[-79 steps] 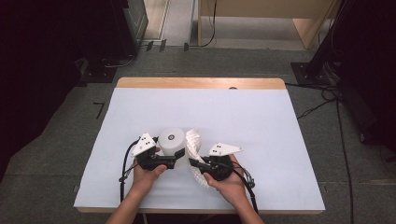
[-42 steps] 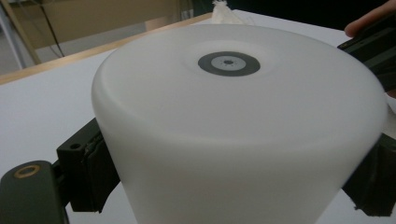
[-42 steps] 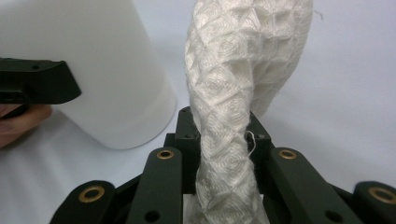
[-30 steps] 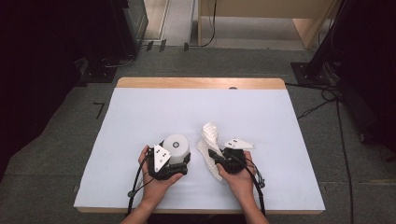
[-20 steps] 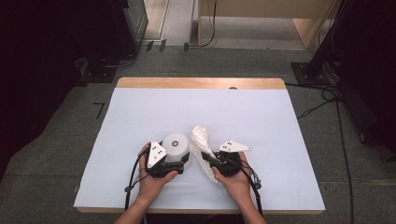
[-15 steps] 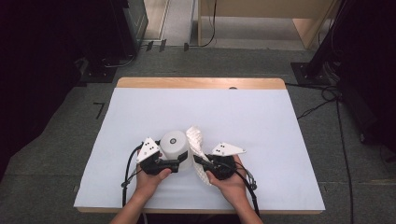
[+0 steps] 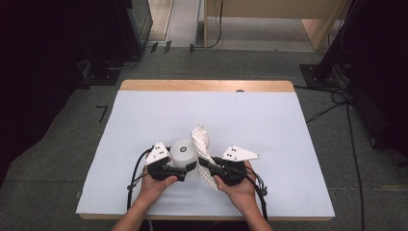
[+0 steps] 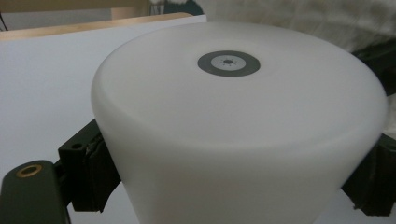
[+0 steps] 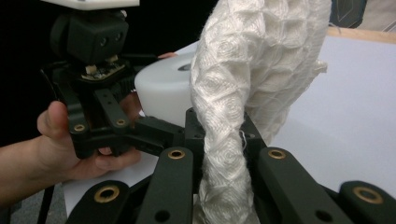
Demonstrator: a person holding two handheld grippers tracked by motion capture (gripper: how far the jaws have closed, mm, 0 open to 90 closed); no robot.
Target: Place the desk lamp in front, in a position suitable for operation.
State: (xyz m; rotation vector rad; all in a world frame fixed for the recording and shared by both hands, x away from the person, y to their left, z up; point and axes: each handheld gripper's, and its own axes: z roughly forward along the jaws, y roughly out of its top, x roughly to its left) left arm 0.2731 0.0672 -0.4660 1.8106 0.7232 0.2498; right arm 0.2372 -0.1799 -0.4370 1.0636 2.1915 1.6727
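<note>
- Cloth (image 7: 202,144) clamped tight in my right claw (image 7: 208,166), pinched into a rope between the jaws. Most of the waffle-weave fabric stands up above the grip, and a bit hangs below it.
- Left claw (image 7: 188,167) is closed on the white cup (image 7: 183,152). It's upside down, base up, with a little grey ring mark in the middle of the base, and there's a black pad pressed against each side of it.
- Both things sit over the near-middle part of the bench (image 7: 144,110), close to the front edge. Cup and cloth are just beside each other, maybe brushing.
- My guess is the step is wiping the cup with the cloth, and the two have to meet for that.
- To do it well, I'd keep the cup clamped steady and let the cloth do the moving. I'd drag the loose top part across the base and down the wall, not the bit near the jaws, so metal never scrapes plastic.
- I wouldn't squeeze the cup harder. It looks like thin plastic, so it could flex or pop out.
- Hard to tell whether the cup is lifted or resting on the bench, since my hands cover its rim.
- Can't see the cup's inside at all, and the cloth's lower end is tucked behind my right hand (image 7: 238,190).
</note>
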